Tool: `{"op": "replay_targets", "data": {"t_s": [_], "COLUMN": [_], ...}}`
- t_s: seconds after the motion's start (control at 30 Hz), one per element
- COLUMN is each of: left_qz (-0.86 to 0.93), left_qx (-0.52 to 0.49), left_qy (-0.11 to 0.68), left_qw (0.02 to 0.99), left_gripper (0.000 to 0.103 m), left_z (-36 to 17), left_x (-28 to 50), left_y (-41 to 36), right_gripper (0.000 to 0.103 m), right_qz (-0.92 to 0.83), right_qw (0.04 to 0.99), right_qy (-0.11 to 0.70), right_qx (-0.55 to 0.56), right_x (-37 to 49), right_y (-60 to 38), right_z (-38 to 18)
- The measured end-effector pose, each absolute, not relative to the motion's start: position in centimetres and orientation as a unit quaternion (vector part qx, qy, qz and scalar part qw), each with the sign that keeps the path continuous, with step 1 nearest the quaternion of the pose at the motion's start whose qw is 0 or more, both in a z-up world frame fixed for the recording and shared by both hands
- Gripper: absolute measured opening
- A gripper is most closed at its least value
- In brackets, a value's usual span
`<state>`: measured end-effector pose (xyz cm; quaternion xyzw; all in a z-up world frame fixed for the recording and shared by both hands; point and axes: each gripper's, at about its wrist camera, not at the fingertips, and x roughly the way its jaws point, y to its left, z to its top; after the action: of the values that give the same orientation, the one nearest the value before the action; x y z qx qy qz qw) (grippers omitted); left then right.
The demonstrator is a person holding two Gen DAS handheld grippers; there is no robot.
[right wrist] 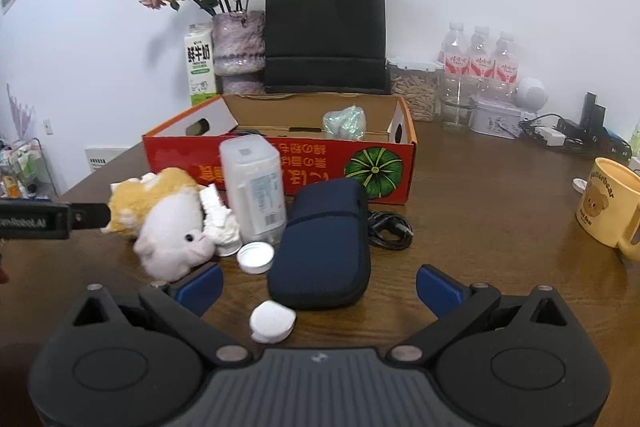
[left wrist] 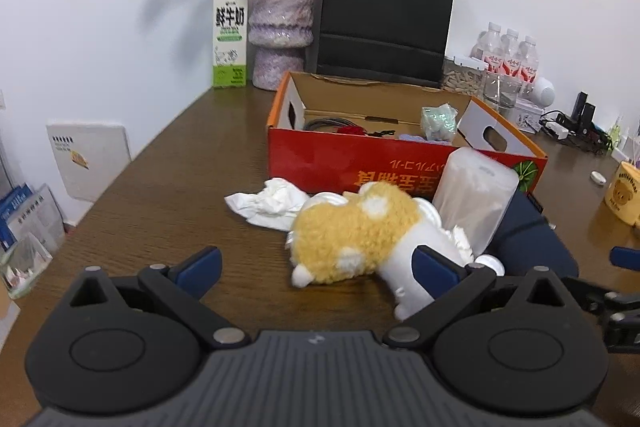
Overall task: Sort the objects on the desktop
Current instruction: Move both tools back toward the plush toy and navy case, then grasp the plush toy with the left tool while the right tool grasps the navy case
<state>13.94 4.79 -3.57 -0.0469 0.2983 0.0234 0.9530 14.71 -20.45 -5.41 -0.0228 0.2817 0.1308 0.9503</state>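
Observation:
A yellow and white plush toy [left wrist: 356, 235] lies on the wooden table in front of a red cardboard box [left wrist: 340, 163]. My left gripper [left wrist: 316, 271] is open, its right finger against the toy's white part. The toy also shows in the right wrist view [right wrist: 168, 223]. A dark blue pouch [right wrist: 324, 243] lies between the fingers of my open right gripper [right wrist: 320, 287]. A translucent plastic container [right wrist: 254, 187] stands by the pouch, with a white lid [right wrist: 255, 257] and a white disc [right wrist: 272, 321] nearby. Crumpled tissue [left wrist: 268, 205] lies left of the toy.
A black paper bag [left wrist: 384, 15], a flower vase [left wrist: 278, 31] and a milk carton [left wrist: 230, 39] stand behind the box. Water bottles [right wrist: 478, 61], a glass and a tin are at back right. A yellow mug [right wrist: 608, 203] is at right. A black cable [right wrist: 390, 229] lies beside the pouch.

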Motion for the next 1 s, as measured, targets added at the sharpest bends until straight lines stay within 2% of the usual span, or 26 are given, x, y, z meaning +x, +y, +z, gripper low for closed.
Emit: {"op": "replay_targets", "data": {"t_s": [0.2,0.33,0.67,0.87,1.0], "left_qz": [0.001,0.004,0.041,0.055,0.055], "left_qx": [-0.072,-0.093,-0.147,-0.155,-0.152], "left_qy": [0.348,0.369,0.42,0.427,0.427], "left_qw": [0.935,0.925,0.895,0.889,0.89], "left_gripper": [0.103,0.103,0.085,0.083,0.083], "left_z": [-2.9,-2.8,-4.5,-5.4,-5.8], "left_x": [16.2,17.4,20.2,20.9,21.1], "left_y": [3.6,2.9,1.4,1.0,0.8], "right_gripper": [0.101,0.096,0.091,0.081,0.08], "right_qz": [0.126,0.125,0.15,0.157,0.158], "right_qw": [0.946,0.943,0.924,0.913,0.912], "right_qy": [0.297,0.302,0.345,0.369,0.372], "right_qx": [-0.041,-0.054,-0.072,-0.073,-0.075], "right_x": [17.7,19.2,22.5,24.0,24.1], "right_y": [-20.0,-20.0,-19.0,-18.5,-18.2], "right_z": [-4.8,-4.3,-5.3,-6.3,-6.8]}}
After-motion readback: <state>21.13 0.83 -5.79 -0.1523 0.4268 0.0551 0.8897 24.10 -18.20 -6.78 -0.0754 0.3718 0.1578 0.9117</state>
